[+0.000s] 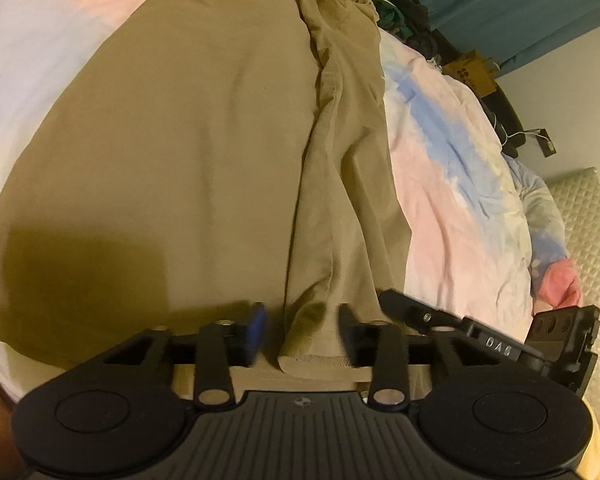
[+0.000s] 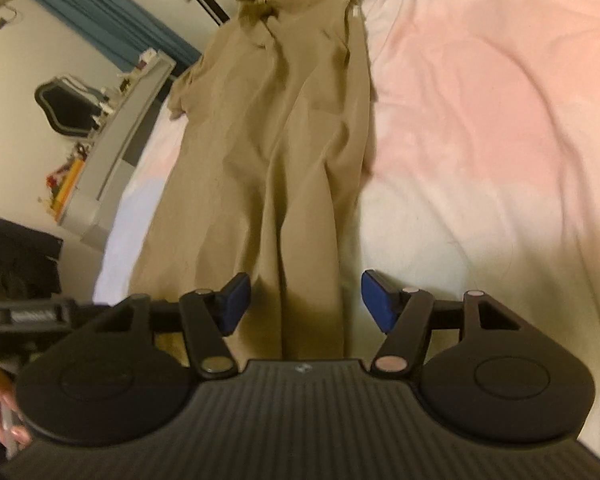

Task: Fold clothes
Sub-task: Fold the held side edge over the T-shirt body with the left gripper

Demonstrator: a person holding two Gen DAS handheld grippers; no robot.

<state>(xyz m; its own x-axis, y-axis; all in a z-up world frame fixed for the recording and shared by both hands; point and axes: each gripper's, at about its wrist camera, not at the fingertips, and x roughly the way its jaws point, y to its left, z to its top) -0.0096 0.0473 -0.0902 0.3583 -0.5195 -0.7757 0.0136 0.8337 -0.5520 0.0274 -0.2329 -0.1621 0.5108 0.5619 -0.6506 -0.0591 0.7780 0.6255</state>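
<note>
Khaki garment (image 1: 188, 152) lies flat on bed, long axis running straight away from both hand-held grippers, collar end far, hem near. One side already doubled inward into long ridge (image 1: 340, 208). Cloth soft, thin, matte, lightly creased. Left hand-held gripper (image 1: 300, 330) at hem, jaws apart, straddling ridge's hem corner; closest to cloth, not pinching yet. Right hand-held gripper (image 2: 306, 304) jaws wide apart, straddling garment's outer edge. Beneath: plush duvet (image 2: 480, 100), pink-blue-white blotches. Clothes pile (image 1: 400, 12) beyond.
</note>
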